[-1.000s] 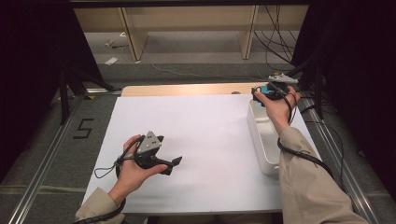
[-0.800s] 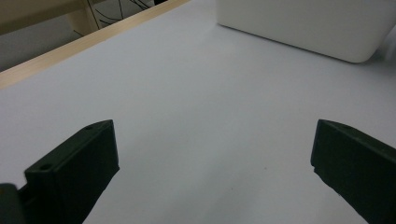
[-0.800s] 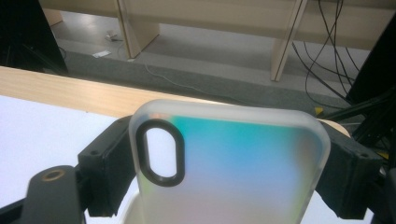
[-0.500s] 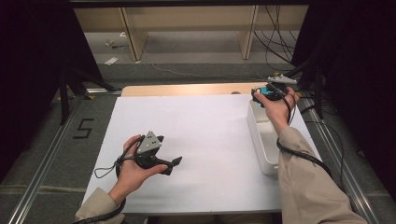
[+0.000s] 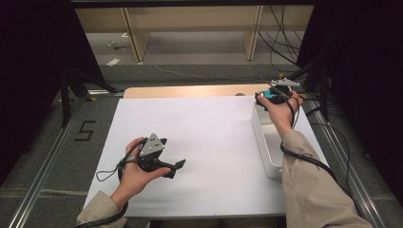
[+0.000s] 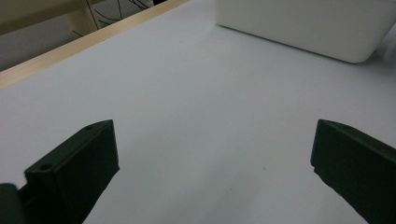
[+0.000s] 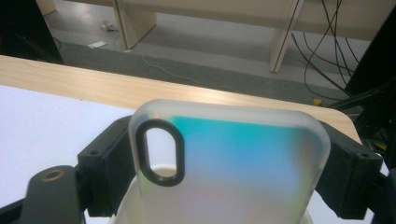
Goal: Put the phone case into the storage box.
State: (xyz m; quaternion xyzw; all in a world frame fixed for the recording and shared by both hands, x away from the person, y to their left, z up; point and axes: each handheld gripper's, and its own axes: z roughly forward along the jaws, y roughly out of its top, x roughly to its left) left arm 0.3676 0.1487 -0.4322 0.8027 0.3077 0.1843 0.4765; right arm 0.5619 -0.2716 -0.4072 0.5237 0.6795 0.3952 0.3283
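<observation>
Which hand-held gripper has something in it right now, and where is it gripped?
The right hand-held gripper clamps a translucent phone case by its two long side edges. The left hand-held gripper is open, holding nothing.

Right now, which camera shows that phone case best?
The right gripper view: the phone case sits close up between the black jaws of the right hand-held gripper, frosted, teal-tinted, with a camera cutout. The high view shows a small teal patch above the white bin.

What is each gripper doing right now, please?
Left gripper: open, holding nothing, over the white table.
Right gripper: shut on the phone case, above the white bin.
</observation>
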